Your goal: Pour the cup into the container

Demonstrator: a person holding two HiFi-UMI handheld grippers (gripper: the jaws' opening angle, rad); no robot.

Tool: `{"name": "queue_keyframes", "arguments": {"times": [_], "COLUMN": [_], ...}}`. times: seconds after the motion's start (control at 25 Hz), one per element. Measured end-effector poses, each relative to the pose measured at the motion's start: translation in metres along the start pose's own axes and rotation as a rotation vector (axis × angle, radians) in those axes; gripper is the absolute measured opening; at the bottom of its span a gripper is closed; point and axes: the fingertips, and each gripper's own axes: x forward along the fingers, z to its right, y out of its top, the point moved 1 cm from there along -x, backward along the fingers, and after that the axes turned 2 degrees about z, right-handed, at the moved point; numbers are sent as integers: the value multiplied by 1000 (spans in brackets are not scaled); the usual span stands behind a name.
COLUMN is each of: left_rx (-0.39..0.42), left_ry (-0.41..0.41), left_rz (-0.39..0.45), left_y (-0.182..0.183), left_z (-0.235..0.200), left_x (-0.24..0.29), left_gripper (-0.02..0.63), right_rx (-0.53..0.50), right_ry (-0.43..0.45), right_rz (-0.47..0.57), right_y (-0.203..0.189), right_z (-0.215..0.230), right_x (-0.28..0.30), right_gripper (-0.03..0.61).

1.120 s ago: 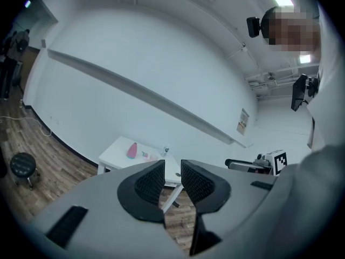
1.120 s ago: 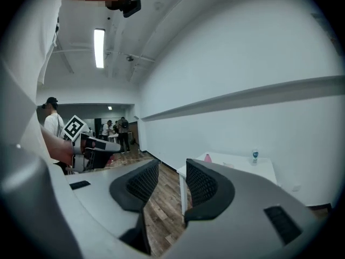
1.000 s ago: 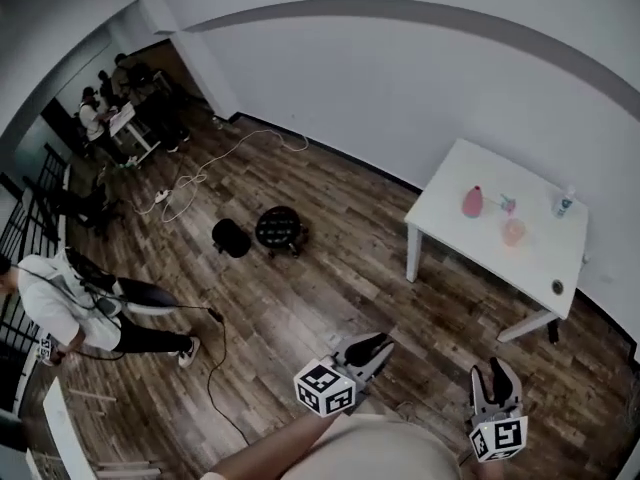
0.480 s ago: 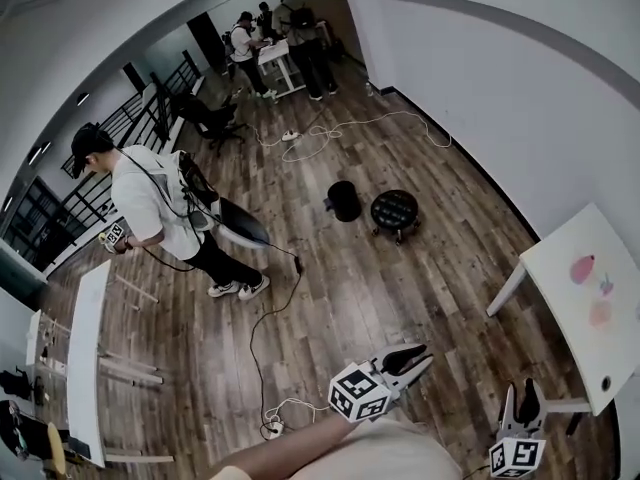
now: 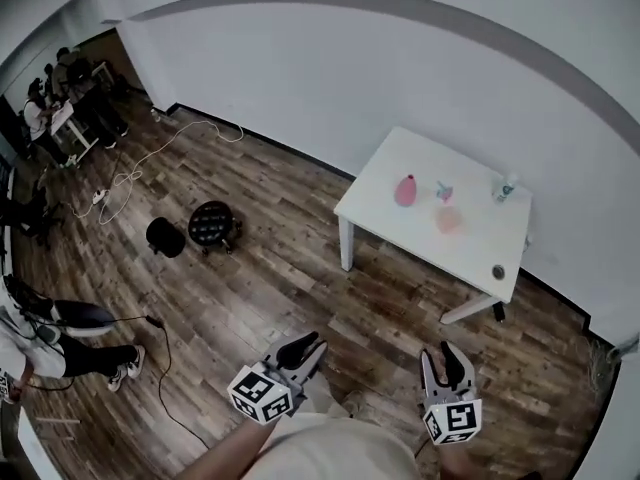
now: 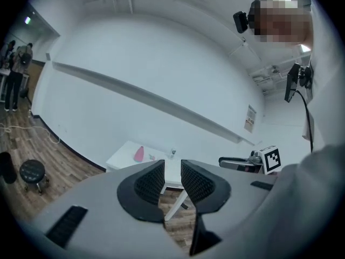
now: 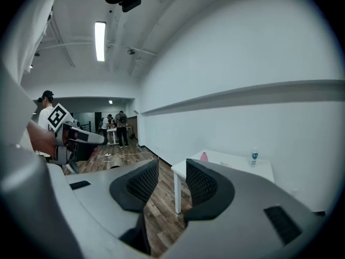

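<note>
A white table [image 5: 400, 230] stands by the far wall, well ahead of both grippers. On it are a pink rounded vessel [image 5: 405, 190], a pale orange translucent cup [image 5: 449, 219], a small pink-and-blue item [image 5: 444, 190] and a small bottle [image 5: 504, 186]. My left gripper [image 5: 312, 344] and right gripper [image 5: 443, 353] hang low at the bottom of the head view, over the wooden floor. Both have their jaws a little apart with nothing between them. The left gripper view [image 6: 172, 166] shows the pink vessel [image 6: 139, 154] far off. So does the right gripper view [image 7: 172, 166], where the vessel [image 7: 204, 156] is small.
Two black stools [image 5: 212, 223] [image 5: 165, 236] stand on the floor left of the table. White cables [image 5: 130, 173] trail toward people at a desk [image 5: 60, 98] in the far left corner. Another person [image 5: 60, 333] is at the left edge. A dark round item [image 5: 497, 271] sits at the table's near right corner.
The head view swung left toward the room half a second ago and is back on the table, which now sits nearer the middle. Both grippers stay low, jaws unchanged.
</note>
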Motion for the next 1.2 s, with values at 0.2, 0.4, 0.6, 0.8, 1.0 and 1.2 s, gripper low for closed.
{"name": "queue_keyframes", "arguments": {"times": [0.2, 0.4, 0.6, 0.8, 1.0, 1.2], "left_rx": [15, 34, 52, 60, 67, 69], "left_ry": [-141, -215, -285, -346, -381, -400], "left_rz": [-53, -93, -119, -140, -165, -180], "left_y": [8, 18, 38, 38, 31, 29], "left_z": [-6, -37, -69, -94, -116, -117], "left_x": [43, 77, 113, 128, 137, 141], "left_gripper": [98, 98, 98, 98, 98, 98], "right_rx": [18, 33, 43, 41, 47, 69], "right_ry": [-136, -215, -285, -341, -379, -405], "right_rz": [-1, 5, -19, -22, -15, -19], "right_y": [7, 15, 20, 18, 13, 8], "right_z": [9, 10, 21, 18, 10, 10], "right_x": [-5, 14, 44, 65, 79, 78], "right_gripper": [143, 143, 143, 143, 143, 143]}}
